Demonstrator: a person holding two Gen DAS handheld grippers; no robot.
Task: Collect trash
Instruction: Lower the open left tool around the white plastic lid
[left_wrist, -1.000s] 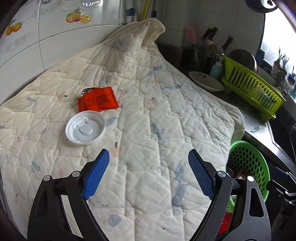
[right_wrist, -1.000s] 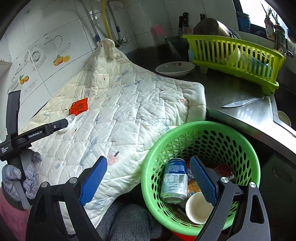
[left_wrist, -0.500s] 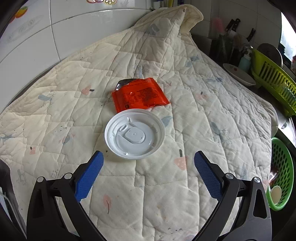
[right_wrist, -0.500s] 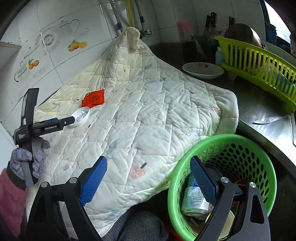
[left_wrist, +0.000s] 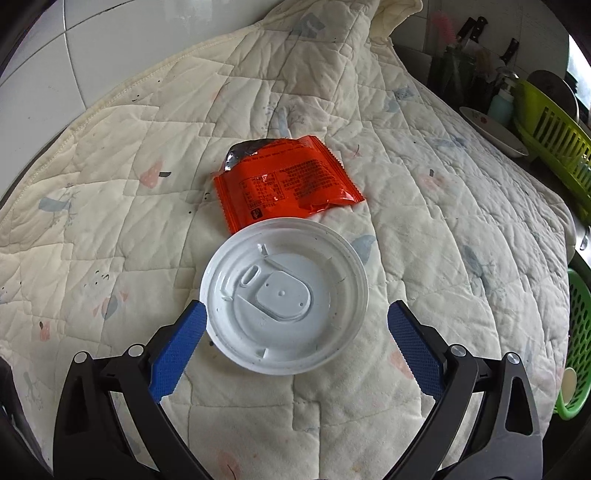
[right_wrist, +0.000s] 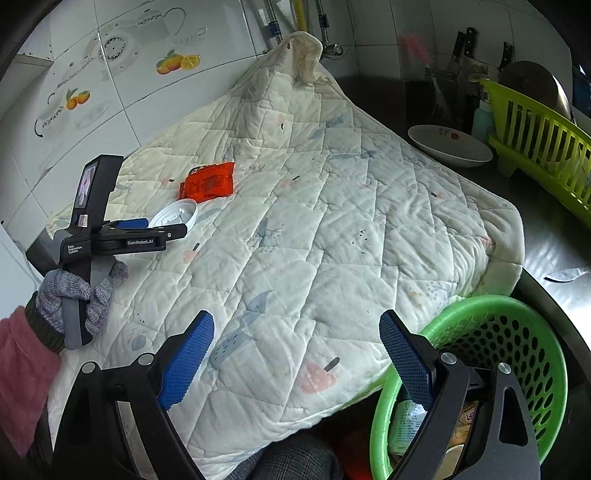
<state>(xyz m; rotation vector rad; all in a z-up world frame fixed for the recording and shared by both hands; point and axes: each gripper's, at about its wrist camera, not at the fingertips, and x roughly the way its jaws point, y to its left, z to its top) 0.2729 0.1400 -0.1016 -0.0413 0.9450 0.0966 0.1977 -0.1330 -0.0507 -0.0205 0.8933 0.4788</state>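
Left gripper (left_wrist: 293, 325) spread wide, blue pads (left_wrist: 177, 349) flanking the near half of a white plastic lid (left_wrist: 284, 295) without pressing on it; left pad just beside the lid's rim, right pad a little apart from it. Lid lying underside up on a cream quilted blanket (left_wrist: 424, 229), its far rim overlapping the near edge of an orange-red snack wrapper (left_wrist: 286, 184). Wrapper flat on the blanket, torn open at its far left corner with silver lining showing.

Right gripper (right_wrist: 295, 354) also spread, nothing between its pads, hanging over the near part of the blanket (right_wrist: 332, 229). Green perforated basket (right_wrist: 509, 332) just to its right, below the blanket's near corner, holding a can (right_wrist: 404, 424) and other scraps partly hidden behind the right finger. At the left in the right wrist view, a gloved hand (right_wrist: 79, 295) in a knit glove with a pink sleeve (right_wrist: 22, 369) gripping the handle of the left gripper (right_wrist: 162, 225), its tips at the white lid (right_wrist: 177, 216), with the wrapper (right_wrist: 208, 181) just beyond.

Farther off, beside the blanket on the dark counter, a white bowl (right_wrist: 448, 146), then a lime-green dish rack (right_wrist: 535, 144) to its right. Knife (right_wrist: 567, 275) lying on the counter near the basket. Tiled wall (right_wrist: 122, 74) with fruit decals behind.
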